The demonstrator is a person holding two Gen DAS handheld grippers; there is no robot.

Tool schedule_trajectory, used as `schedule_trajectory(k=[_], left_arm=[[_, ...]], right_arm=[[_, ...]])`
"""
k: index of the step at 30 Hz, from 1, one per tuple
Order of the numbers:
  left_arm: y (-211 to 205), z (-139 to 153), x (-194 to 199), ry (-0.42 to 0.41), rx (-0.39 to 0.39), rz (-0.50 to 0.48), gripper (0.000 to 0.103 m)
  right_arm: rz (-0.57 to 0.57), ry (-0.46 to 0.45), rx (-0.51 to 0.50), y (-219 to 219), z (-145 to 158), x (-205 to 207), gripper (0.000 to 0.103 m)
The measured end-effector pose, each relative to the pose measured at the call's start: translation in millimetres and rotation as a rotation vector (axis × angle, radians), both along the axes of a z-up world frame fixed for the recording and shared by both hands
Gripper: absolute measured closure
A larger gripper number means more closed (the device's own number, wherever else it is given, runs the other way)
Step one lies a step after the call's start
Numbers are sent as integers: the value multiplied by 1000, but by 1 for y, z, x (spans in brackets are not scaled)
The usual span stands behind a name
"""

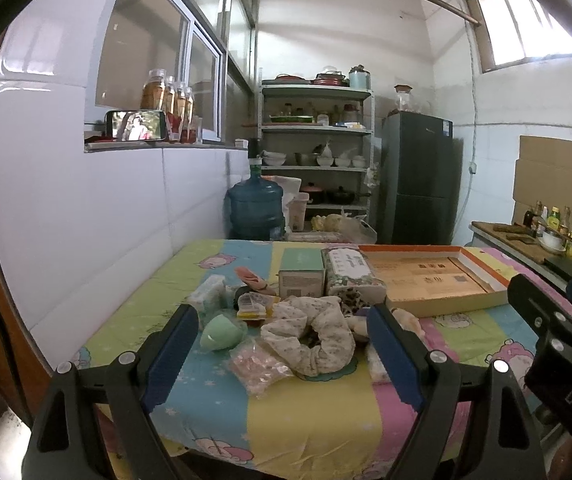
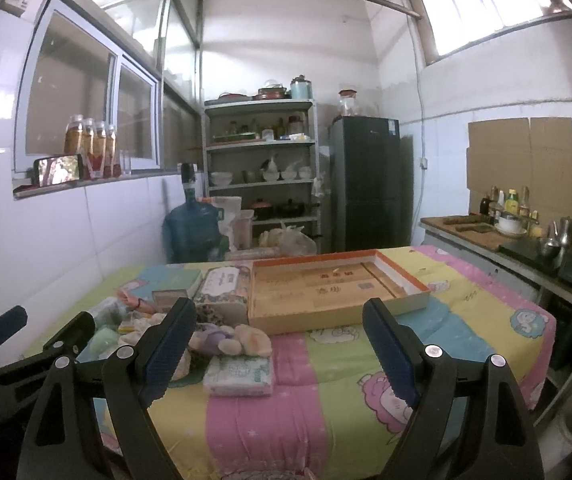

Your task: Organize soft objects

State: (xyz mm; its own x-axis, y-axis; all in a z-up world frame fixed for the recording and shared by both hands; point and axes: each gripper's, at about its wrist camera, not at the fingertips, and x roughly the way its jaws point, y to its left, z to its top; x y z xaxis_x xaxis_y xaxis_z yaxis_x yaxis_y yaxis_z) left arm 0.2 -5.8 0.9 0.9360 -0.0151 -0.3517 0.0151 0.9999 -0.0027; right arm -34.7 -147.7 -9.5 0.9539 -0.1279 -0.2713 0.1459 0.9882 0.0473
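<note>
Hovering, both hand-held grippers, left point(image 1: 282, 336) and right point(image 2: 280, 336), released, empty; soft pile point(image 1: 310, 332) unsorted, tray point(image 2: 326, 296) bare; nothing organized yet.

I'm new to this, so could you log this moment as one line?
left gripper: open, empty | right gripper: open, empty | soft pile: untouched | tray: empty

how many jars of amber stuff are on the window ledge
4, in a row on the window ledge right of the propped phone: first amber-filled glass jar, second, third, fourth. They overlap, so another could be hidden behind.
</note>
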Motion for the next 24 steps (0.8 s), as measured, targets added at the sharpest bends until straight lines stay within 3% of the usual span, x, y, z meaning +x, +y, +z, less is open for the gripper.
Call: schedule_trajectory(k=[24], left_arm=[[-5, 0, 2, 4, 5, -10, 16]], right_arm=[[0, 6, 6, -1, 0, 2, 16]])
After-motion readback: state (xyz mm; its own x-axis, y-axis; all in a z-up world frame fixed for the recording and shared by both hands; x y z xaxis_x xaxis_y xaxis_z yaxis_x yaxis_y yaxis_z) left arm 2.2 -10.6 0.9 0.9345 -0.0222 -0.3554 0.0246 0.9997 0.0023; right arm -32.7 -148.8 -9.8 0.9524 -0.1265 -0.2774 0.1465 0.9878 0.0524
